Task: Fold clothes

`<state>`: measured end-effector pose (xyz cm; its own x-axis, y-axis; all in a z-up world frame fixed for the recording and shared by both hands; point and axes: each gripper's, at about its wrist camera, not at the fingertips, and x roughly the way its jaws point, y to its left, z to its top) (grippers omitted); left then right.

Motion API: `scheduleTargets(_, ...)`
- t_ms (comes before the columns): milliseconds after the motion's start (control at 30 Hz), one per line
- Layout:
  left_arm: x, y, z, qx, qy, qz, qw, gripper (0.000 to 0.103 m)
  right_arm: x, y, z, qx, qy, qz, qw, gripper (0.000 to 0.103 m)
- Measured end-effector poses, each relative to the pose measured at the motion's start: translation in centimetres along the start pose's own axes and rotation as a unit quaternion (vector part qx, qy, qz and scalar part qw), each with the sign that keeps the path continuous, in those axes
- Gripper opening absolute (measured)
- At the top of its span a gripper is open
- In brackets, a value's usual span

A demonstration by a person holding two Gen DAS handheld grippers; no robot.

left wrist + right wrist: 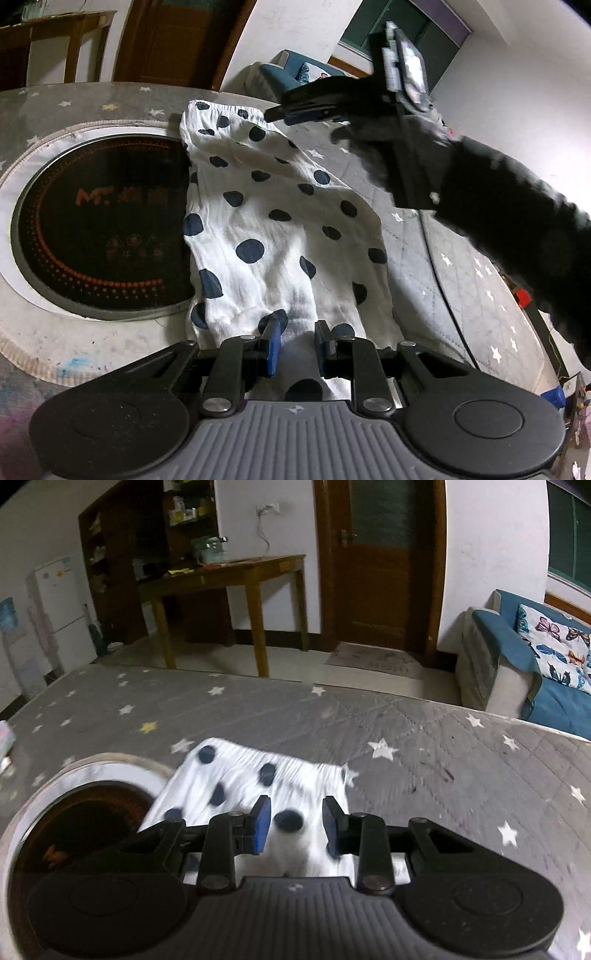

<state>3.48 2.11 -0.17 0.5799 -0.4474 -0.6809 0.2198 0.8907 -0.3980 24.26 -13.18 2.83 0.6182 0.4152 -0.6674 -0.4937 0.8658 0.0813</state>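
My left gripper (295, 341) hovered over the garment's (273, 221) lower-centre hem, jaws partly apart, holding nothing. Right gripper (297, 821), likewise empty, was blurred mid-frame; I feared a rushed grab catching the bench (424, 746) cover too.

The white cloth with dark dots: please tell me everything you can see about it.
The white cloth is a thin, crinkled fabric with dark navy dots and a gathered edge at its far end. It lies spread but wrinkled on the grey star-patterned cover; its left side overlaps the round black cooktop. Its near end lies between the left claw's parted fingers. The right claw hovers open above it.
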Motion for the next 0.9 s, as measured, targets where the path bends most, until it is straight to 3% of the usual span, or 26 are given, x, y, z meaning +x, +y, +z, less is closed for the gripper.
scheduleTargets(167, 0.0, 0.3, 0.1, -0.004, 0.001, -0.008, 1.0000, 0.022, 2.7, -0.2, 0.3, 0.011, 0.012, 0.008, 1.000, 0.028)
scheduleTargets(233, 0.0, 0.4, 0.1, -0.006, 0.001, -0.011, 0.9999, 0.022, 3.3, -0.2, 0.4, 0.010, 0.015, 0.010, 1.000, 0.016)
scheduleTargets(367, 0.1, 0.5, 0.1, -0.009, 0.002, -0.015, 0.9999, 0.022, 2.9, 0.0, 1.0, -0.004, 0.002, -0.008, 1.000, 0.005)
scheduleTargets(567, 0.0, 0.6, -0.1, -0.012, 0.000, -0.020, 0.9997, 0.022, 2.2, -0.5, 2.6, -0.021, -0.024, -0.039, 0.999, 0.005)
scheduleTargets(733, -0.2, 0.8, -0.3, -0.017, -0.001, -0.024, 0.9996, 0.022, 4.0, -0.5, 1.9, -0.037, 0.008, -0.061, 0.997, 0.012)
scheduleTargets(900, -0.2, 0.9, -0.4, -0.018, 0.000, -0.026, 0.9995, 0.022, 2.1, 0.4, 2.2, -0.046, -0.020, -0.043, 0.998, 0.018)
